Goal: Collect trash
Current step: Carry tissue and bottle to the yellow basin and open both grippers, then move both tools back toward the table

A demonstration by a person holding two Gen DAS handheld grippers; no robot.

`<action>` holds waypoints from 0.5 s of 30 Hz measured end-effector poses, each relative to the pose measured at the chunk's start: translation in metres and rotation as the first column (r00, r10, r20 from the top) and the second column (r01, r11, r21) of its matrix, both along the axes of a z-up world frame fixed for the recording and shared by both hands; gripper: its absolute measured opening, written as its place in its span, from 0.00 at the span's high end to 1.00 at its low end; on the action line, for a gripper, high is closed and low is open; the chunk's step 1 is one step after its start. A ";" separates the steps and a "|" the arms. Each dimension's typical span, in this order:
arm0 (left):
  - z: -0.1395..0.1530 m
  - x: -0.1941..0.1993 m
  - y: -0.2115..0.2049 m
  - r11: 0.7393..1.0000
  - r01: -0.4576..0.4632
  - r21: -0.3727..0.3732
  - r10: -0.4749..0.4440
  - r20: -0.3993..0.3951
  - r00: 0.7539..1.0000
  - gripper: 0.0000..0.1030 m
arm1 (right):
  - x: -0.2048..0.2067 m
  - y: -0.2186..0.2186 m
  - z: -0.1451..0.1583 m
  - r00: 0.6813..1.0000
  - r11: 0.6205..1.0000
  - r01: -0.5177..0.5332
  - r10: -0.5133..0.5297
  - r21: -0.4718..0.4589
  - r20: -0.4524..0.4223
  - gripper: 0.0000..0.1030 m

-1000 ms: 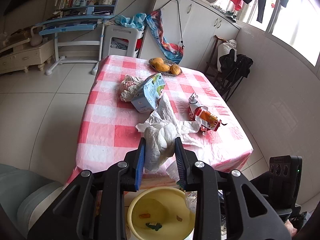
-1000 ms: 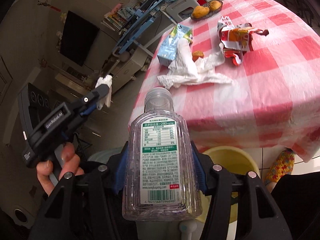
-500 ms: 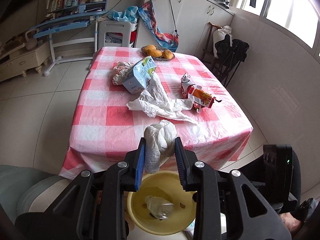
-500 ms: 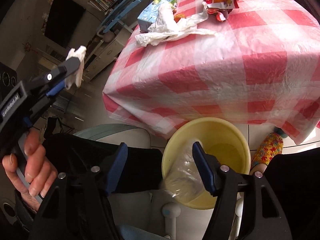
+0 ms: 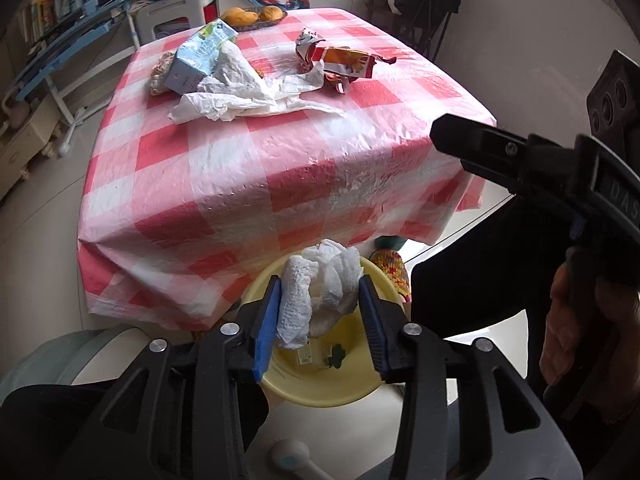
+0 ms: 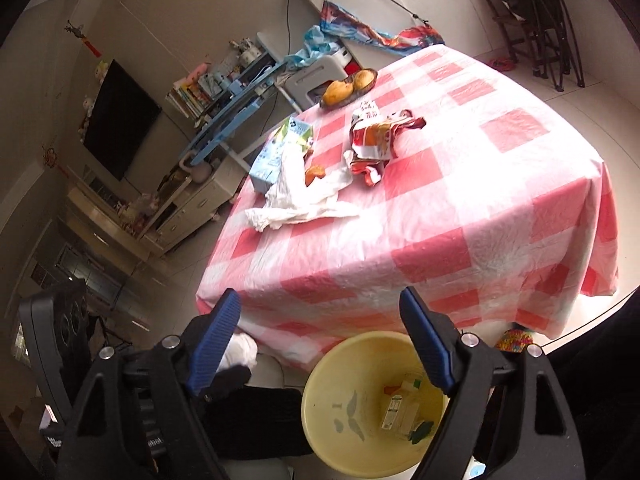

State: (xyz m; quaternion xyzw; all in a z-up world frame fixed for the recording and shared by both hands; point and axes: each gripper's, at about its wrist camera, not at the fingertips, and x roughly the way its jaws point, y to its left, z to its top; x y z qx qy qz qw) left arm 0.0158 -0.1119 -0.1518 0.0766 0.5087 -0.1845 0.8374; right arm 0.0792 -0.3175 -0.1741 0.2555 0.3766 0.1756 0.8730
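Note:
My left gripper (image 5: 319, 314) hangs over the yellow bin (image 5: 320, 396) on the floor by the table's near edge. A crumpled white tissue wad (image 5: 320, 284) fills the gap between its blue pads; the jaws are opening and the wad still touches both. My right gripper (image 6: 320, 336) is above the same bin (image 6: 340, 432), its jaws opening wide with nothing between them. A clear plastic bottle (image 6: 400, 404) lies inside the bin. On the checked tablecloth (image 5: 304, 152) lie a blue-white carton (image 5: 200, 60), a white plastic bag (image 5: 240, 96) and a red-orange snack wrapper (image 5: 340, 64).
A basket of yellow fruit (image 5: 254, 16) sits at the table's far edge. In the left wrist view the right gripper's finger (image 5: 472, 144) and the hand holding it (image 5: 580, 320) are at the right. A colourful slipper (image 5: 390, 268) lies beside the bin. Shelves and cabinets stand beyond the table.
The right gripper let go of the bottle, which dropped into the bin, and its jaws spread wider. The left gripper came down over the bin with the wad, and its jaws widened.

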 end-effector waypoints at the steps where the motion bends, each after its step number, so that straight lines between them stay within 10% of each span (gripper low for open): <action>1: 0.001 -0.001 0.000 1.000 0.000 0.004 0.000 0.006 1.000 0.55 | 0.000 -0.003 0.001 1.000 1.000 0.012 -0.012 0.000 0.006 0.22; 15: 0.034 0.006 0.032 0.976 -0.216 -0.039 0.220 0.219 0.951 0.24 | 0.002 -0.007 0.002 0.999 0.999 0.041 -0.040 -0.030 0.032 0.19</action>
